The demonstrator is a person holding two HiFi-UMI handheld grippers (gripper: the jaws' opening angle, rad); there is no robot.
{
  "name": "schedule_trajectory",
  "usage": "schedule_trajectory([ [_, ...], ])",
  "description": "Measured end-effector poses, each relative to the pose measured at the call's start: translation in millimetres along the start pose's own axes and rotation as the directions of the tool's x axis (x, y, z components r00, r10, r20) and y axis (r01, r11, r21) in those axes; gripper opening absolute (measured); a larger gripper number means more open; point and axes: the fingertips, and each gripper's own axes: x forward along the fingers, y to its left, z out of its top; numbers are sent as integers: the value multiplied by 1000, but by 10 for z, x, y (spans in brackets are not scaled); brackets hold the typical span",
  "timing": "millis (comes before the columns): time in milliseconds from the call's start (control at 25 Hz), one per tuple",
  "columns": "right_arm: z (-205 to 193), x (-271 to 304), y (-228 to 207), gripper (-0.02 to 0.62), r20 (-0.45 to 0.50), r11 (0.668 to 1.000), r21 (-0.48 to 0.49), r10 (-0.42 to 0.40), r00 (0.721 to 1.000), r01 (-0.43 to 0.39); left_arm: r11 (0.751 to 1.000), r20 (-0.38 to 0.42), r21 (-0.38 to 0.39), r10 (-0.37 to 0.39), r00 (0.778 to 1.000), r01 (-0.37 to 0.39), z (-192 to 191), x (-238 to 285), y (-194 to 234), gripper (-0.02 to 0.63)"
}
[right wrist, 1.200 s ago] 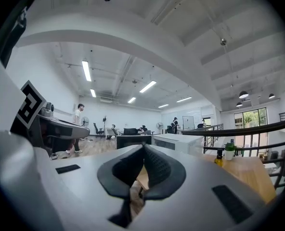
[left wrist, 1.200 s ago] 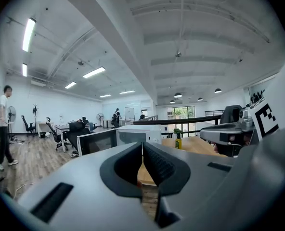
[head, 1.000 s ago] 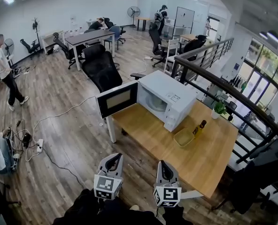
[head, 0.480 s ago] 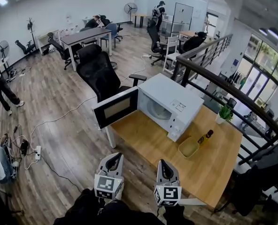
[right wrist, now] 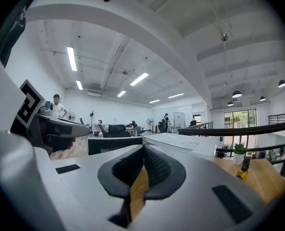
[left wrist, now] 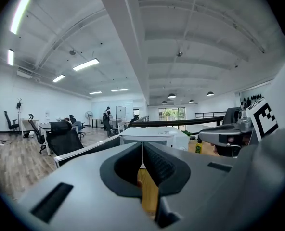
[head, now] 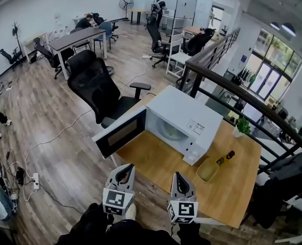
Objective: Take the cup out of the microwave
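Observation:
The white microwave (head: pixel 184 117) stands on the wooden table (head: pixel 156 162) with its door (head: pixel 121 131) swung open to the left. Inside, only the pale round turntable (head: pixel 167 130) shows; I cannot make out a cup. My left gripper (head: pixel 124 169) and right gripper (head: pixel 178 177) hover side by side short of the table's near edge, both shut and holding nothing. In the left gripper view, the left gripper (left wrist: pixel 142 150) points at the microwave (left wrist: pixel 152 134). In the right gripper view, the right gripper (right wrist: pixel 143 159) points at the microwave (right wrist: pixel 181 144) and its door (right wrist: pixel 116 145).
A shallow yellowish container (head: pixel 208 170) and a small bottle (head: pixel 225 157) lie on the table right of the microwave. A potted plant (head: pixel 238 127) stands at the far corner. A black office chair (head: pixel 97 88) is behind the door, a dark railing (head: pixel 232 93) beyond the table.
The table and microwave have drawn nearer and shifted in the head view as the person walks toward them. Both grippers keep their place in the view and stay shut.

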Motion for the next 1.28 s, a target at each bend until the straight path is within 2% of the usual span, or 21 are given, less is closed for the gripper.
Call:
schedule_trajectory([
  [400, -27, 716, 28, 15, -20, 993, 7, -120, 993, 120, 991, -3, 17, -131, 991, 131, -4, 721, 522, 28],
  [680, -175, 1043, -74, 15, -44, 985, 15, -168, 985, 169, 983, -9, 18, -185, 983, 185, -90, 1153, 651, 28],
  [1000, -367, 1583, -309, 15, -83, 983, 42, -174, 981, 178, 980, -61, 18, -197, 979, 198, -178, 1708, 775, 28],
  [1280, -532, 2202, -798, 15, -122, 984, 56, -162, 979, 169, 981, -106, 2, -191, 976, 192, -246, 2437, 729, 28],
])
